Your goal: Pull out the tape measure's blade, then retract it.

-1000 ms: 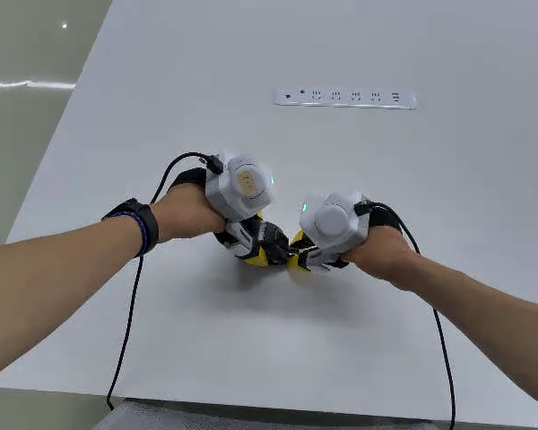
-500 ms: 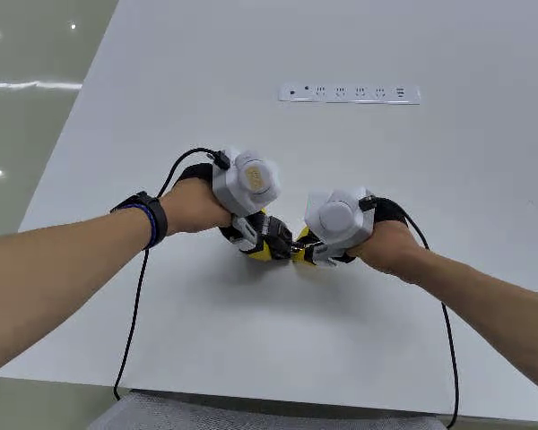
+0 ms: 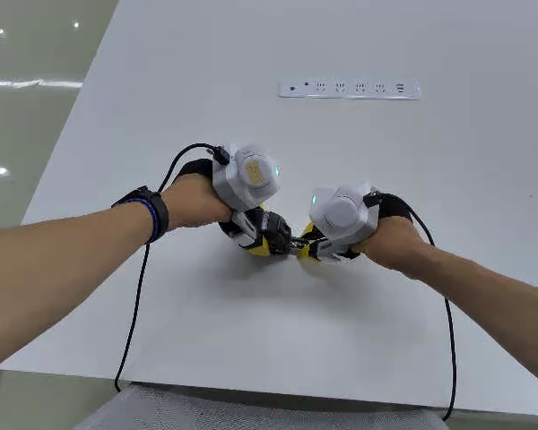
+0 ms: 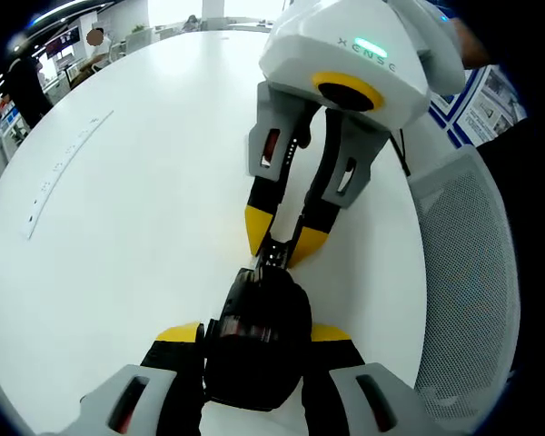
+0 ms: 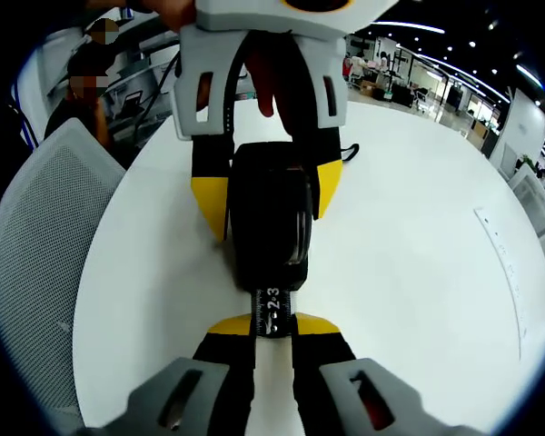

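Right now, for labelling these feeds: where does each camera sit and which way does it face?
Head view: headset, looking down at the table; left forearm, right forearm, left gripper and right gripper show.
Left gripper view: on the left gripper, facing along its jaws, shut on the tape measure, toward the right gripper.
Right gripper view: on the right gripper, facing back, jaws shut on the blade.
Shared: both gripper views show the tape measure.
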Action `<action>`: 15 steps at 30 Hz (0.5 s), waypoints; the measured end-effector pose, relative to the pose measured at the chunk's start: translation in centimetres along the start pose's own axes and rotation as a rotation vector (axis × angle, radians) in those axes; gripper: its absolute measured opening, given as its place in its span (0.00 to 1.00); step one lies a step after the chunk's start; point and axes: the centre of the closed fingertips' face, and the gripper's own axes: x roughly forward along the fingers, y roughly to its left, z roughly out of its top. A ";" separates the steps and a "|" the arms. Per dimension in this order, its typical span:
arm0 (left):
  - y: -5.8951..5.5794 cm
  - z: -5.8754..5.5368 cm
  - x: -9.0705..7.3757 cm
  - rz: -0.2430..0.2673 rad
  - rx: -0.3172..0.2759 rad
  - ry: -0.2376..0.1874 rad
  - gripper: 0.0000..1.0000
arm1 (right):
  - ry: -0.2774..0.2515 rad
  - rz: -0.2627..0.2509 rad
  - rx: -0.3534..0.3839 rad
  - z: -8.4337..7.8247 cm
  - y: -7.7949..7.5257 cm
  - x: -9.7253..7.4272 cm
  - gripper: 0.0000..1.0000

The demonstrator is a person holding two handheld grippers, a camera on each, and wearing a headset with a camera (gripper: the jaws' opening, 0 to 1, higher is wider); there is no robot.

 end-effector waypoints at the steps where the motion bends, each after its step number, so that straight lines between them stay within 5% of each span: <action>1: 0.0 0.0 0.0 0.000 0.000 0.000 0.39 | 0.000 0.000 0.000 0.0 0.0 0.0 0.13; 15: -0.2 0.0 0.0 0.009 -0.030 0.010 0.39 | 0.013 -0.007 -0.003 -2.3 -0.1 -1.5 0.13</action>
